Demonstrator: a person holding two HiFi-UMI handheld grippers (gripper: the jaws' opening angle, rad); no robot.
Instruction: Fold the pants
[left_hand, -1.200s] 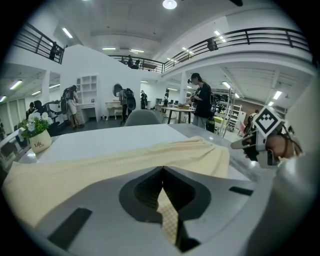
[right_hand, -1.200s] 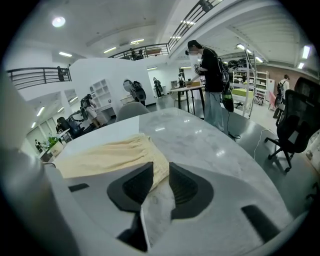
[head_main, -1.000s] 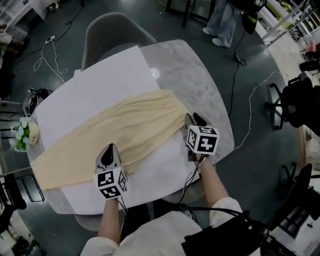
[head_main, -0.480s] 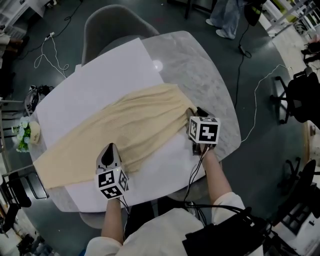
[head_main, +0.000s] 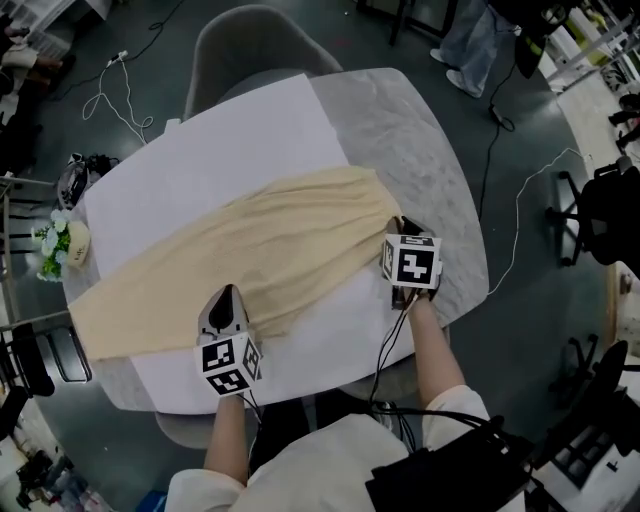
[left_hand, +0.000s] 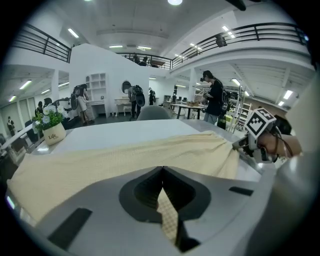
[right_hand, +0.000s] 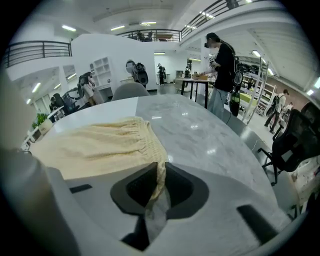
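Note:
Pale yellow pants (head_main: 250, 255) lie stretched slantwise over a white sheet (head_main: 220, 140) on the marble table (head_main: 425, 170), waistband at the right. My left gripper (head_main: 224, 297) is at the pants' near edge, about midway along, and is shut on a fold of the cloth (left_hand: 167, 215). My right gripper (head_main: 399, 226) is at the near corner of the waistband. Its jaws have just been closing and now pinch the gathered waistband (right_hand: 159, 175). In the left gripper view the right gripper (left_hand: 260, 131) shows at the far end of the pants (left_hand: 125, 155).
A small flower pot (head_main: 62, 245) stands at the table's left edge. A grey chair (head_main: 240, 45) sits behind the table. Cables trail on the floor (head_main: 500, 200) to the right, and a person (head_main: 470, 45) stands beyond the far right corner.
My right gripper has lowered onto the waistband corner and its jaws have closed on the cloth. My left gripper has shifted a little while gripping the near edge.

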